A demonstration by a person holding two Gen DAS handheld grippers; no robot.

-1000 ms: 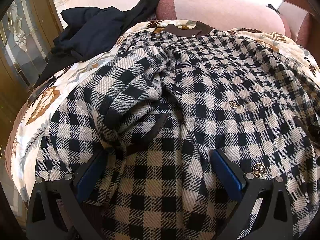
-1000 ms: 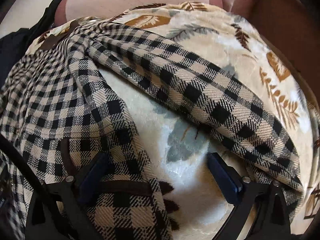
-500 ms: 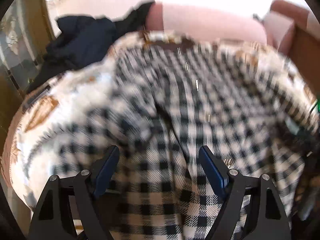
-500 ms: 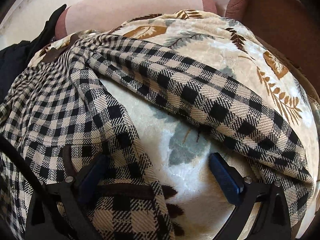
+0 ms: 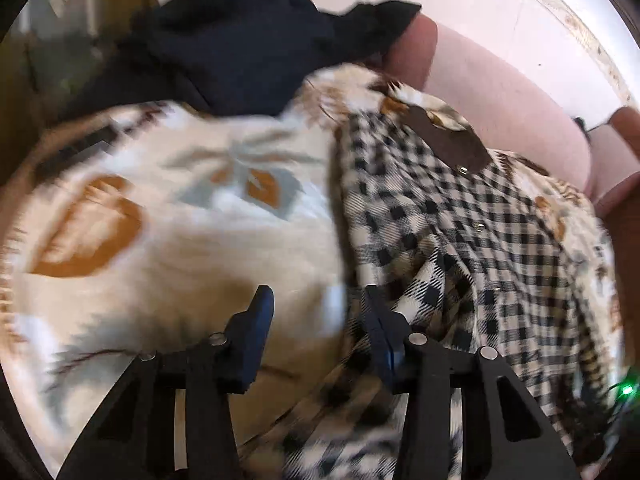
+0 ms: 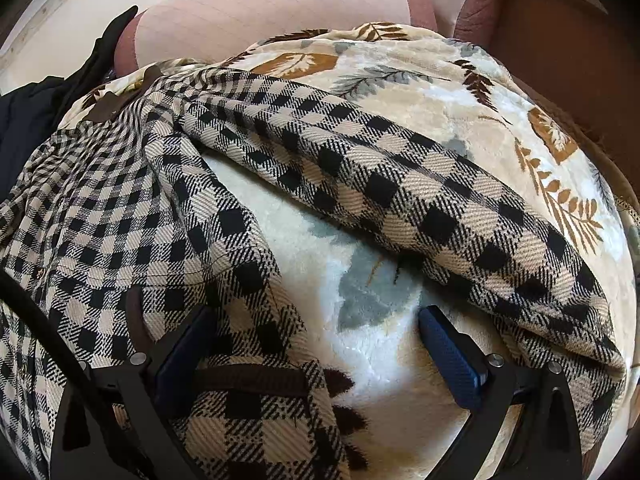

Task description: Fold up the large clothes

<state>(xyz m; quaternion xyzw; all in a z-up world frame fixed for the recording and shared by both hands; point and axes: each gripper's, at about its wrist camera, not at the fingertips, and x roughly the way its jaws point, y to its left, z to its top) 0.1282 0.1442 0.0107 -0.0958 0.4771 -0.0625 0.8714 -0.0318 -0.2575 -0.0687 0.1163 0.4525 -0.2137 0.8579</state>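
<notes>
L gripper (image 5: 318, 320) jaws closing, nothing gripped, checked coat (image 5: 460, 248) at 3 o'clock; R gripper (image 6: 316, 340) spread wide over coat hem, blanket (image 6: 400, 360).

Black tool (image 6: 316, 344) frames, blue ribbed pads, silver screws

Checked coat (image 6: 120, 208) on blanket (image 6: 440, 92), dark clothes (image 5: 248, 36) behind-left, sofa back (image 6: 260, 12) behind
</notes>
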